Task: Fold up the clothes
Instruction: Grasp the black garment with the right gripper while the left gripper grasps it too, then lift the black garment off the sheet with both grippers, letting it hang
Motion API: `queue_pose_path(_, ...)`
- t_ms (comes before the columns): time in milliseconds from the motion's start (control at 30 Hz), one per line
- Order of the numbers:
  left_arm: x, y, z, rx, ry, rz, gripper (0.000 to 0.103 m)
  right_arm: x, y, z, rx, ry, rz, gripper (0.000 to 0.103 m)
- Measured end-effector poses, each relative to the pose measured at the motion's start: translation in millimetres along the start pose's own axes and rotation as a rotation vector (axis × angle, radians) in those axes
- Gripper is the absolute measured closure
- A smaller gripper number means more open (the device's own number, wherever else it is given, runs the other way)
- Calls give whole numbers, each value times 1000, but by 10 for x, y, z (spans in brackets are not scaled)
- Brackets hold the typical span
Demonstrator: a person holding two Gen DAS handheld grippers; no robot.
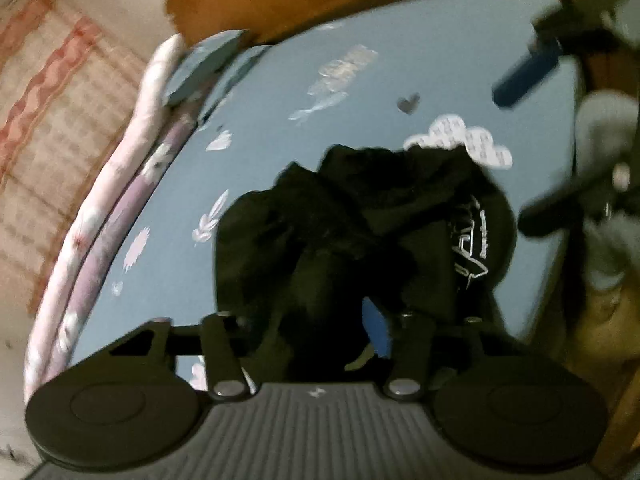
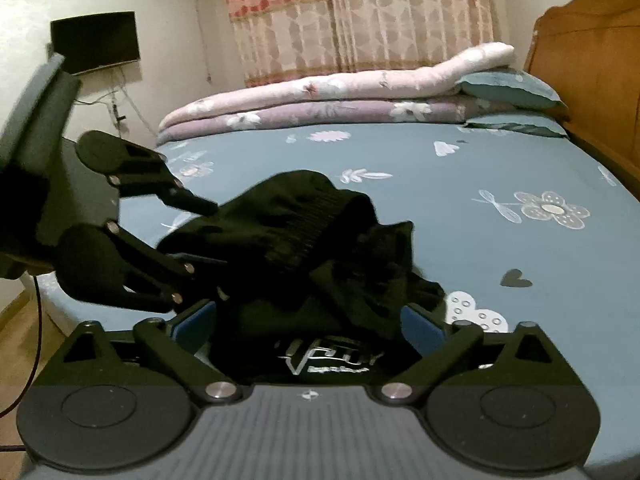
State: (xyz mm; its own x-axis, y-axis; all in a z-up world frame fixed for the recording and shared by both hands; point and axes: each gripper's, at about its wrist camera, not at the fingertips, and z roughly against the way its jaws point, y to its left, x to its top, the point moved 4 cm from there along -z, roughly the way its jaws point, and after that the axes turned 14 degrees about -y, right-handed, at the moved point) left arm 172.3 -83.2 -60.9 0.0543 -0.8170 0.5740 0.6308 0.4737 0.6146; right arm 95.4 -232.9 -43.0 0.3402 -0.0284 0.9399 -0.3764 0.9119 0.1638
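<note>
A crumpled black garment (image 1: 360,216) with a white printed logo (image 2: 332,360) lies bunched on the blue flowered bed sheet (image 2: 460,240). My left gripper (image 1: 320,320) is buried in the near side of the heap, with cloth packed between its narrowed fingers. One blue pad (image 1: 376,328) shows; the other is hidden by fabric. In the right wrist view the left gripper (image 2: 208,248) enters the pile from the left. My right gripper (image 2: 308,320) stands wide open with the logo end of the garment between its blue pads (image 2: 420,328). It also appears at the upper right of the left wrist view (image 1: 532,148).
Folded pink and lilac quilts (image 2: 340,96) and a blue pillow (image 2: 508,84) lie along the bed's far side. A wooden headboard (image 2: 592,52) stands at the right. A patterned curtain (image 2: 360,12) and a wall screen (image 2: 96,40) are behind. Bare sheet lies right of the garment.
</note>
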Motion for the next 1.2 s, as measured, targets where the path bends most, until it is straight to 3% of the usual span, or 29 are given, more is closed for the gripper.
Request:
queue_pose_path(200, -64, -198, -347, 69, 26, -294, 58, -34, -188, -120, -22, 22, -22, 7)
queue_pose_path(267, -85, -265, -407, 93, 22, -397, 69, -48, -227, -164, -24, 29, -24, 10)
queue_pose_path(300, -71, -251, -414, 116, 14, -405, 80, -55, -246, -186, -25, 33, -24, 16)
queue_pose_path(333, -45, -195, -400, 132, 1, -372, 86, -52, -266, -209, -22, 35, -23, 17)
queue_pose_path(400, 1, 23, -322, 153, -32, -242, 87, -44, -305, -255, -14, 40, -21, 24)
queue_pose_path(567, -92, 483, -202, 187, -52, -41, 87, 2, -396, -390, 7, 41, -6, 26)
queue_pose_path(833, -375, 781, -187, 156, -53, 122, 84, 32, -536, -892, 61, 54, 60, 31)
queue_pose_path(933, -454, 870, -175, 143, -64, 170, 82, 0, -558, -1087, 93, 90, 76, 46)
queue_pose_path(967, -476, 879, -173, 143, -67, 176, 82, -15, -560, -1139, 102, 105, 83, 61)
queue_pose_path(1000, -502, 889, -172, 143, -70, 183, 82, -22, -550, -1163, 111, 114, 89, 67)
queue_pose_path(1200, -651, 872, -248, 124, -69, 177, 73, 6, -533, -1204, 140, 124, 109, 64)
